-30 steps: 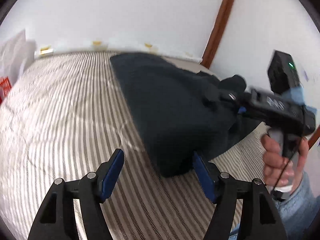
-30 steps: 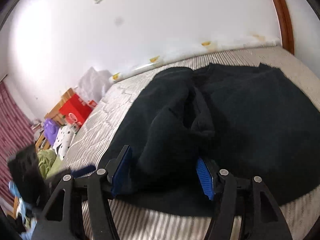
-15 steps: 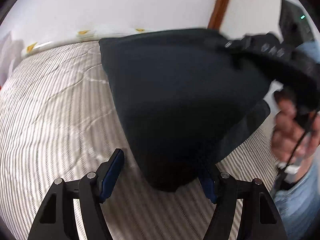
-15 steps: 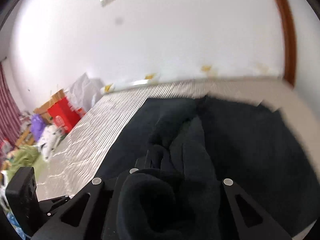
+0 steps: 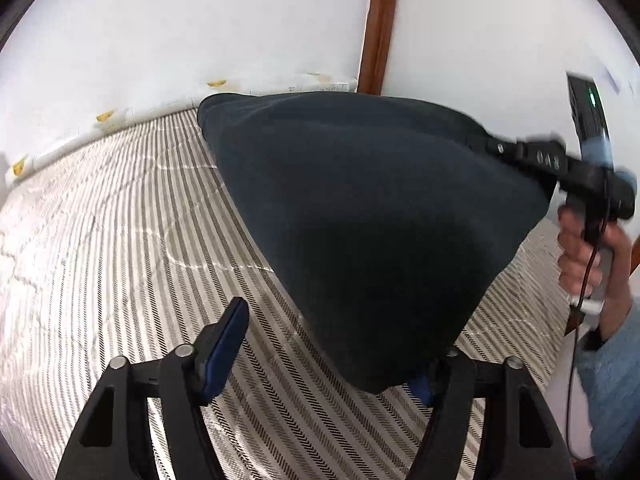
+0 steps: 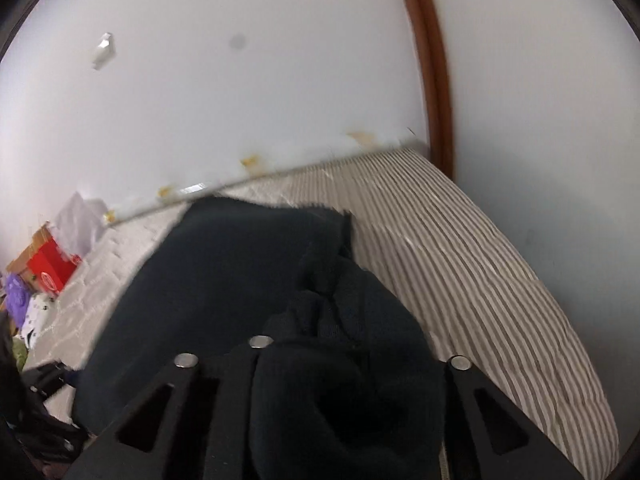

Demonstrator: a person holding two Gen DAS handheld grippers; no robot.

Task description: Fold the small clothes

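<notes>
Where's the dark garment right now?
In the left wrist view the dark garment hangs mid-frame over the striped bed, lifted by the right gripper at right.

text: none legible | red box (image 6: 51, 271): white mark, perhaps a logo, too blurred to read

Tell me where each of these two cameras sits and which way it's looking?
Left wrist view: sits on the left gripper, looking along its fingers over the striped bed at the lifted dark garment; the right gripper, the person's hand and a blue sleeve show.
Right wrist view: sits on the right gripper, shut on the garment, facing the white wall.
Both share the garment, bed and brown trim.
</notes>
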